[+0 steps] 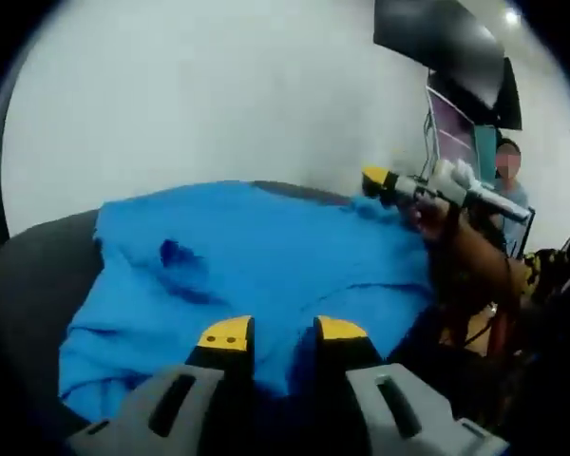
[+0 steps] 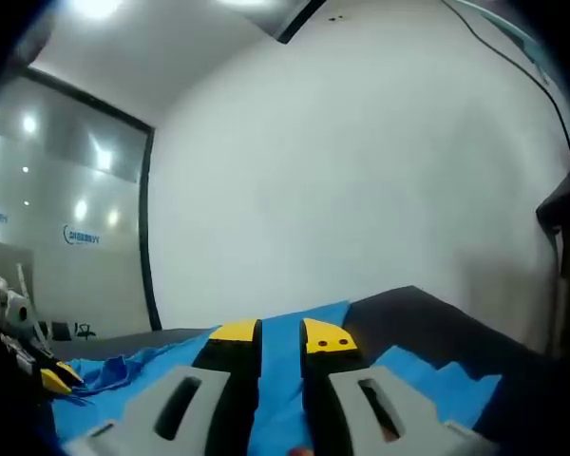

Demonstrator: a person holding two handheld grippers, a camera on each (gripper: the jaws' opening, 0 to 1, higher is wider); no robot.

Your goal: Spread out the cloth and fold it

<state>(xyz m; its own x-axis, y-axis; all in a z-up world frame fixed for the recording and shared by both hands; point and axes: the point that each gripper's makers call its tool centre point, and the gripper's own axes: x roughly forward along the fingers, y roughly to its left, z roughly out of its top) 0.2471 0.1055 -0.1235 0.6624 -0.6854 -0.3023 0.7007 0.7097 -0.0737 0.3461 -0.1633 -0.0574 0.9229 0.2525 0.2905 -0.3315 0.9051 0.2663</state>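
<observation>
L gripper (image 1: 283,334): yellow-tipped jaws narrow, pinching the near edge of the blue cloth (image 1: 266,256) between them. R gripper (image 2: 281,335): jaws also narrow, blue fabric running up between them, gripped. Cloth lies rumpled over a dark table (image 1: 28,275), raised toward both grippers, w/ a small dark fold near its left part. In left gripper view the R gripper comes in from the right at the cloth's far edge, held by a person's hand (image 1: 437,223). White wall (image 2: 361,171) behind; monitor (image 1: 451,128) at upper right.
</observation>
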